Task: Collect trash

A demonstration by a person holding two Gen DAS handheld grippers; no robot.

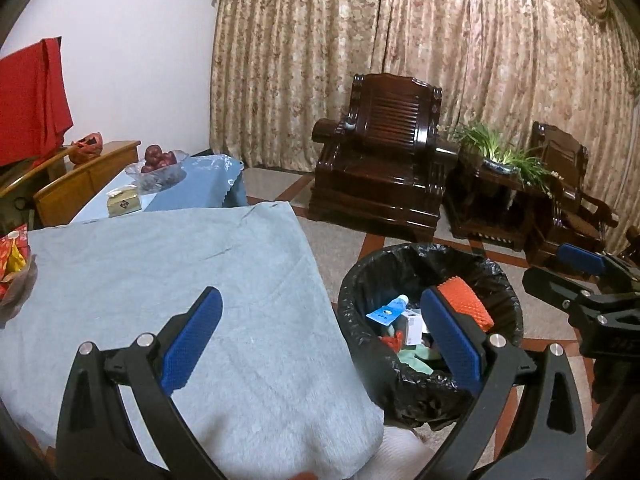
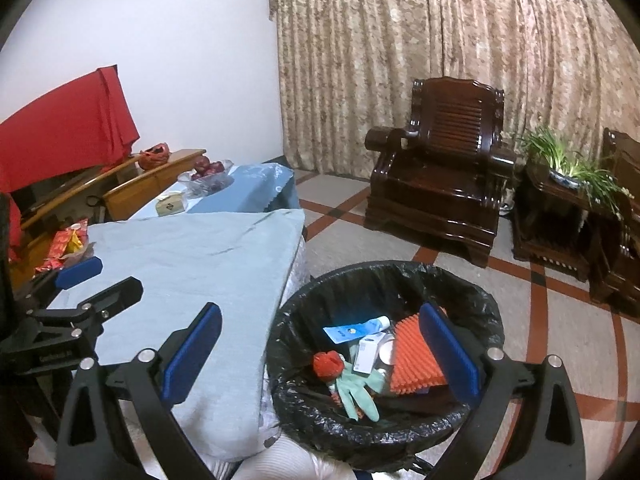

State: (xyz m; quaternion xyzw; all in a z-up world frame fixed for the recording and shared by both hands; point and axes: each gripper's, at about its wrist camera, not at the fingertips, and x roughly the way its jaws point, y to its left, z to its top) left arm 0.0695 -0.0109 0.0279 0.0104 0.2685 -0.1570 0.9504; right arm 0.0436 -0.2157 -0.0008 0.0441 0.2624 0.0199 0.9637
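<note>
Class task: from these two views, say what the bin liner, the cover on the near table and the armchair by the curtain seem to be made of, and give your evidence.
Bin liner: thin black plastic film, probably; it is crinkled and glossy.
Table cover: soft pale blue fabric, perhaps towelling; matte, slightly fuzzy, with creases.
Armchair: dark hardwood, apparently lacquered; carved slats and bright reflections on arms and seat.

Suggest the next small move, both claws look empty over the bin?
Probably swing the left claw toward the red snack wrappers at the blue-cloth table's far-left edge: both claws are open and empty, and the black-lined trash bin already holds the rest.
</note>
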